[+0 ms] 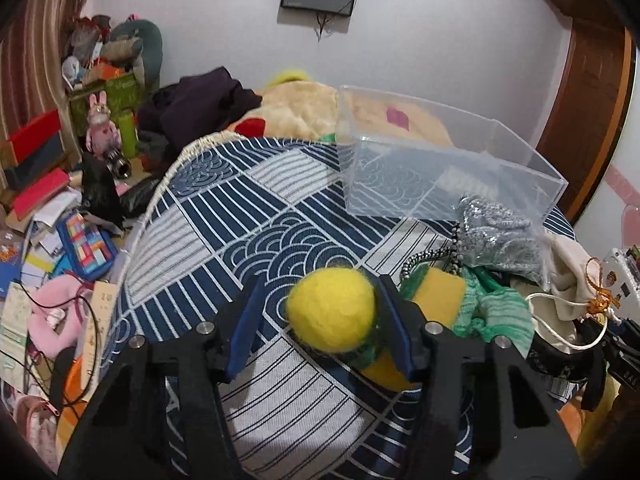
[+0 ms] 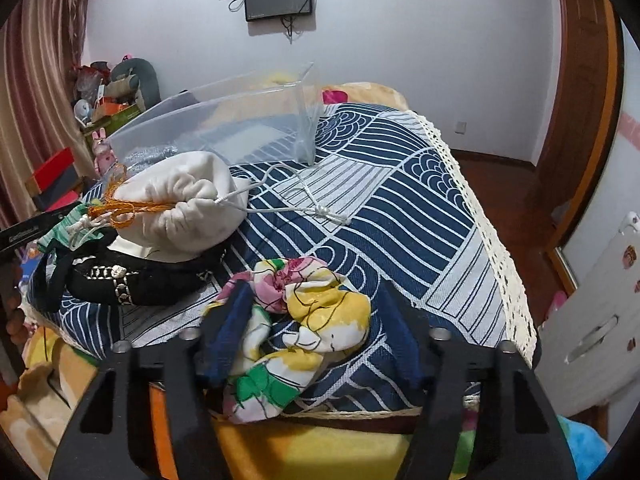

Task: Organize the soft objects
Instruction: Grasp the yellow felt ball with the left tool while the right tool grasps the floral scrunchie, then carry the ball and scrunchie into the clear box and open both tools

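Note:
A fuzzy yellow ball (image 1: 331, 309) sits between the blue fingers of my left gripper (image 1: 320, 320), which is open around it; the right finger touches it, the left stands apart. It rests on a yellow-green sponge (image 1: 438, 290). A clear plastic box (image 1: 440, 160) stands beyond on the blue patterned cloth (image 1: 240, 220). My right gripper (image 2: 316, 332) is open around a floral scrunchie (image 2: 304, 320). A white drawstring pouch (image 2: 180, 204) and a black headband (image 2: 132, 284) lie to its left. The clear box also shows in the right wrist view (image 2: 240, 120).
A silver mesh item in a bag (image 1: 496, 232), green fabric (image 1: 496, 316) and the white pouch (image 1: 568, 272) lie right of the ball. The floor at left holds books, toys and a pink plush (image 1: 52, 308). A lace cloth edge (image 2: 500, 260) borders the table; a door (image 2: 580, 120) stands right.

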Demonstrator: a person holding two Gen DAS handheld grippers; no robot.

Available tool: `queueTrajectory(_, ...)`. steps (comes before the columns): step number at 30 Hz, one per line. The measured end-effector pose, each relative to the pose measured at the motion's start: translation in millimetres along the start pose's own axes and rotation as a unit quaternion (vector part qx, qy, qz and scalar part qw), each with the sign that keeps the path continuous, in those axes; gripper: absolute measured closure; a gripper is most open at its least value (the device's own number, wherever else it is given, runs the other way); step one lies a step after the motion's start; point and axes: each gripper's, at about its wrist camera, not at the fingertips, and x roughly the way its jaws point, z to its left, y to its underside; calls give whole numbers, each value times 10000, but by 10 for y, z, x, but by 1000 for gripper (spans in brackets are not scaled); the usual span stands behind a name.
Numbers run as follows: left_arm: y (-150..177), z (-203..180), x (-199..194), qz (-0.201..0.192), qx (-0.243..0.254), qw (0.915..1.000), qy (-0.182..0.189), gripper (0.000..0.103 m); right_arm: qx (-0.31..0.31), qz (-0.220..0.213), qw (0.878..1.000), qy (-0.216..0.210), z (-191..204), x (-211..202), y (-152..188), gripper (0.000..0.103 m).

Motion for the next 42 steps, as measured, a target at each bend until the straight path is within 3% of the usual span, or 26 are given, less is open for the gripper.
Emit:
queueTrajectory(3, 11, 17, 13, 32, -76, 9998, 169, 53, 76, -11, 10000, -54, -1, 7, -9, 79)
queueTrajectory(4, 9, 15, 14, 41, -69, 9997, 220, 58, 140, -11, 9998, -107, -28, 6, -18, 83)
queueTrajectory(6, 9, -25, -1, 39, -20, 9997, 239, 60, 271, -32, 9995, -181, -50, 6, -51, 88)
queueTrajectory(16, -122, -141, -326, -514, 204, 9979, 350, 61, 337, -606, 9976, -36, -96, -250, -307, 90)
queueTrajectory(30, -729, -483, -543, -1174, 666, 9885, 686, 61, -102, -1654, 9858, -259, 200, -339, -1132, 90)
queueTrajectory(35, -950, -544, -448, -1216, 783, 9867, 738, 61, -217, -1728, 9839, -393, 328, -168, -1333, 90)
queueTrajectory(42, -1194, -546, -110, -892, 818, 9890, 848, 61, -344, -1420, 9880, -502, 427, 246, -1505, 90)
